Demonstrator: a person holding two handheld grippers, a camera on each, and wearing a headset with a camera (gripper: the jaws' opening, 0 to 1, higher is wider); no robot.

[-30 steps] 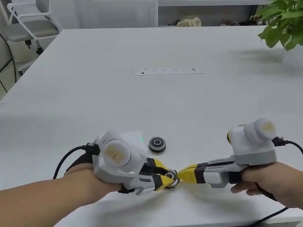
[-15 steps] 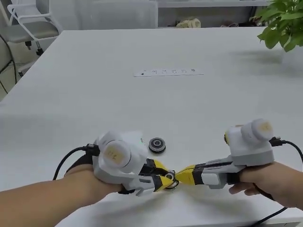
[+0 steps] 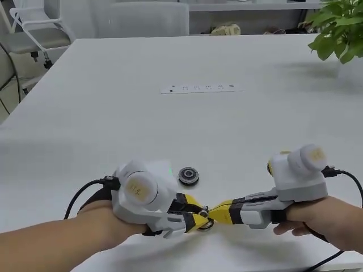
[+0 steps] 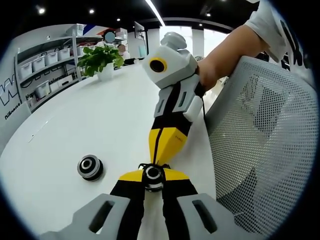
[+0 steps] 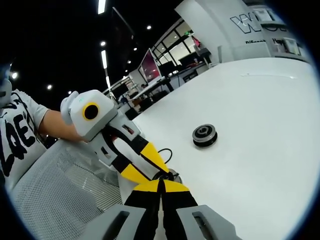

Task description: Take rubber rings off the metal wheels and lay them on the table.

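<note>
**Ring pull near the front table edge: where it can fail**

The left gripper [image 4: 153, 175] pinches a metal wheel [image 4: 153, 178] between its yellow jaws, just above the white table [image 3: 227, 130] close to its near edge. The right gripper [image 5: 161, 183] meets it tip to tip from the right. Its jaws are pressed almost together and appear to nip the rubber ring [image 4: 146, 172] at the wheel's rim, though the bite is too small to confirm. A second wheel [image 3: 188, 175], apparently with its ring on, lies on the table just beyond the two grippers.

Judged risks:
- A thin bite may slip as the ring stretches, letting it snap back onto the wheel.
- A pull off the wheel's axis may twist the wheel out of the left jaws.
- A freed wheel or ring may drop past the near edge toward the mesh chair [image 4: 260, 140], or strike the second wheel and set it rolling.
</note>
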